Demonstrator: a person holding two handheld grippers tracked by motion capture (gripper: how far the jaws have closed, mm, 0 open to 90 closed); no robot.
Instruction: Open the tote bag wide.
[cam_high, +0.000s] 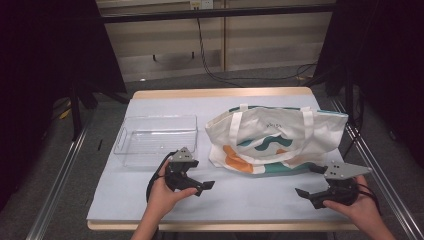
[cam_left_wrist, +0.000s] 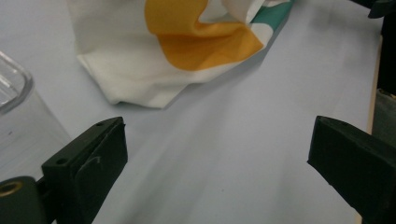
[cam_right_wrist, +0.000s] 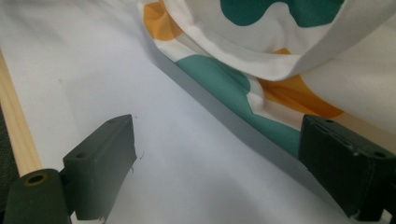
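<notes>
Bare tabletop (cam_high: 250, 197) ahead of grippers; tote bag (cam_high: 277, 140), probably empty clear tray (cam_high: 156, 137) block far side

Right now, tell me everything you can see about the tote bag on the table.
The tote bag is cream, cloth-like fabric printed with teal and orange wavy shapes. It lies slumped and creased on the right half of the pale table cover, two cream handles at its far edge. A clear plastic tray lies to its left, apart from it. Neither claw touches it.

A: What's ahead of the left gripper (cam_left_wrist: 217, 154)?
B: Bare table (cam_left_wrist: 261, 121) between wide-apart jaws, nothing gripped. Bag (cam_left_wrist: 187, 46) far, tray (cam_left_wrist: 14, 88) at left.
</notes>
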